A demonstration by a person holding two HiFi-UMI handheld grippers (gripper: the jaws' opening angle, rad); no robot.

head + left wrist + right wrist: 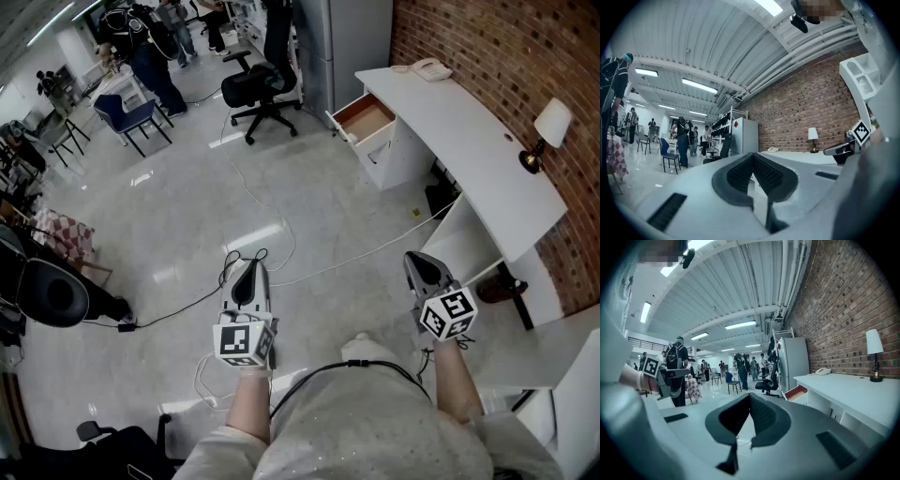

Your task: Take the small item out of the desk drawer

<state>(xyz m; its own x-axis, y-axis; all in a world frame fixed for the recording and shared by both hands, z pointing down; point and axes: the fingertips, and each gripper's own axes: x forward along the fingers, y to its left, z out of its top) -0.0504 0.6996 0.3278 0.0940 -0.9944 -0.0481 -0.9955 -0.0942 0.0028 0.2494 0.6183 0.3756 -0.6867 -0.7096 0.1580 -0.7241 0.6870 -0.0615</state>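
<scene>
The white desk drawer with the wood-brown inside (366,119) stands pulled open at the far end of the long white curved desk (487,159). From up here the small item can't be made out inside it, as the drawer is too far off to tell. On the desk top beyond the drawer sits a pale telephone (428,67), and a small lamp with a white shade (547,131) stands against the red brick wall (487,42). Both tools are well apart from that drawer. The right gripper (423,265) is held out low beside the desk's near end, jaws pressed together with nothing between the ribbed pads. The left gripper (247,274) hangs over the glossy grey floor (169,216), its jaws also closed tip to tip and empty. A thin white cable (281,246) snakes across the floor between them and the desk. Farther back, a black wheeled office chair (262,89) stands near a tall grey cabinet (347,42), and people (141,47) stand by a blue chair (131,114).
</scene>
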